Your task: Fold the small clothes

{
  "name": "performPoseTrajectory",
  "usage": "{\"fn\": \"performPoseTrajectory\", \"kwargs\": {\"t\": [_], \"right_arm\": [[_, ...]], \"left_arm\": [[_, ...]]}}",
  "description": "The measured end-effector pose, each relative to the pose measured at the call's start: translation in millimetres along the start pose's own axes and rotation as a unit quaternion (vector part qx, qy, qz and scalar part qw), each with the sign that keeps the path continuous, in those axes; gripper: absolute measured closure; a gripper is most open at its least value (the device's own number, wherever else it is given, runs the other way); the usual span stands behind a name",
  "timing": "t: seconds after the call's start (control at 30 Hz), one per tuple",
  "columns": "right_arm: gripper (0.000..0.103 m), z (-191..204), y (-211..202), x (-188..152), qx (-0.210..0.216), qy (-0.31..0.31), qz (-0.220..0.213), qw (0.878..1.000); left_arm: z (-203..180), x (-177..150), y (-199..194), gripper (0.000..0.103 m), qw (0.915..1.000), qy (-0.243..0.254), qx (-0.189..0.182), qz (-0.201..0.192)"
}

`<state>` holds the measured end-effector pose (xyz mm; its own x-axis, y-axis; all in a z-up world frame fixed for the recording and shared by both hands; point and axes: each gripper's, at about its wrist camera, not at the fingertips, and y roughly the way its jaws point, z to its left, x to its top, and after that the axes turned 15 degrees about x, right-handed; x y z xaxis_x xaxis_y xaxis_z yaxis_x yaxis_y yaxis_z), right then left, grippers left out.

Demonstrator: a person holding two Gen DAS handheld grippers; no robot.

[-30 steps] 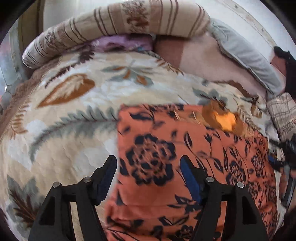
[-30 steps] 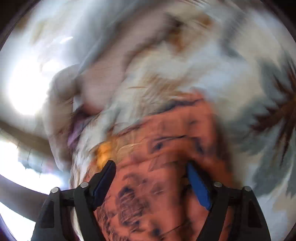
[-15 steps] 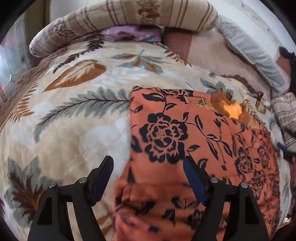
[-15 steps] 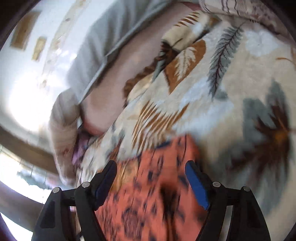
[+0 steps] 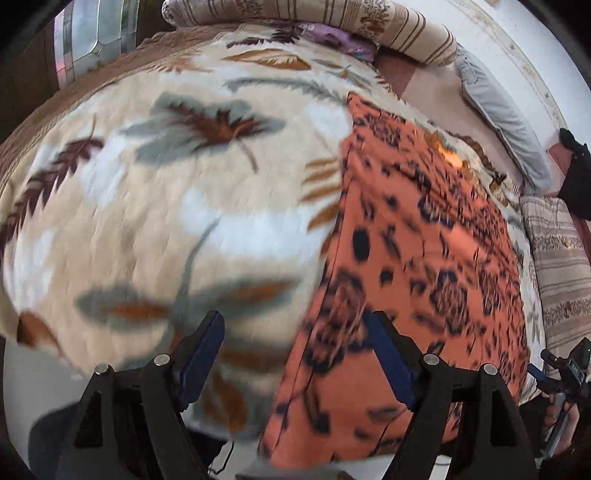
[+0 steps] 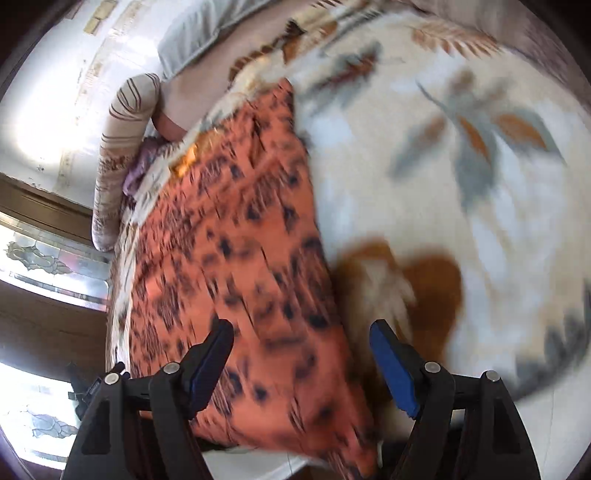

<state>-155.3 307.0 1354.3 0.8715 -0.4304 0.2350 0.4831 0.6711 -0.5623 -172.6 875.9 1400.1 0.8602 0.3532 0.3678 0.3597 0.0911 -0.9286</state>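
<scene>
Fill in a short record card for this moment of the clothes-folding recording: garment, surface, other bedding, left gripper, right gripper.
garment: orange cloth with dark floral print, lying spread flat
surface: cream leaf-patterned blanket on a bed
other bedding: striped bolster, grey pillow
left gripper: jaws open, holding nothing, over the garment's edge; they have just been opening
right gripper: jaws open, holding nothing, over the opposite edge

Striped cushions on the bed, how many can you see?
2. One striped cushion lies along the bed's far end. The other cushion lies along the side, beyond the orange cloth. More may be hidden off frame.
</scene>
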Motion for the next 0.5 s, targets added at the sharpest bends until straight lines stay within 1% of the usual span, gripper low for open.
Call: {"fn": "performPoseTrajectory", "kwargs": {"t": [0.07, 0.13, 0.2, 0.23, 0.33, 0.4, 0.5], "right_arm": [[0.024, -6.1, -4.4, -14.1, 0.006, 0.014, 0.004, 1.000], [0.024, -7.9, -8.7, -24.6, 0.024, 0.019, 0.007, 0.999], [0.024, -11.0, -11.3, -30.8, 0.024, 0.017, 0.011, 1.000], [0.024, -12.4, -11.2, -32.0, 0.019, 0.020, 0.012, 1.000], [0.024, -19.6, -8.1, -32.5, 0.024, 0.036, 0.028, 0.999], [0.024, -18.4, -7.2, -34.1, 0.028, 0.028, 0.035, 0.999], [0.024, -14.3, -2.9, -36.9, 0.038, 0.015, 0.052, 0.998]], "left_arm": [[2.3, -12.7, -4.2, 0.022, 1.0000, 0.006, 0.001, -0.001], [1.0, -19.0, -8.1, 0.022, 1.0000, 0.009, -0.002, -0.002], [0.8, -23.3, -6.8, 0.022, 0.9999, 0.004, -0.010, 0.003], [-0.1, -24.8, -5.8, 0.022, 1.0000, 0.006, -0.005, 0.005], [0.1, -31.4, -2.7, 0.022, 0.9998, 0.015, 0.002, 0.010], [-0.4, -36.8, -3.9, 0.023, 0.9997, 0.016, -0.006, 0.016], [0.0, -41.6, -12.0, 0.022, 0.9997, 0.013, -0.017, 0.009]]}}
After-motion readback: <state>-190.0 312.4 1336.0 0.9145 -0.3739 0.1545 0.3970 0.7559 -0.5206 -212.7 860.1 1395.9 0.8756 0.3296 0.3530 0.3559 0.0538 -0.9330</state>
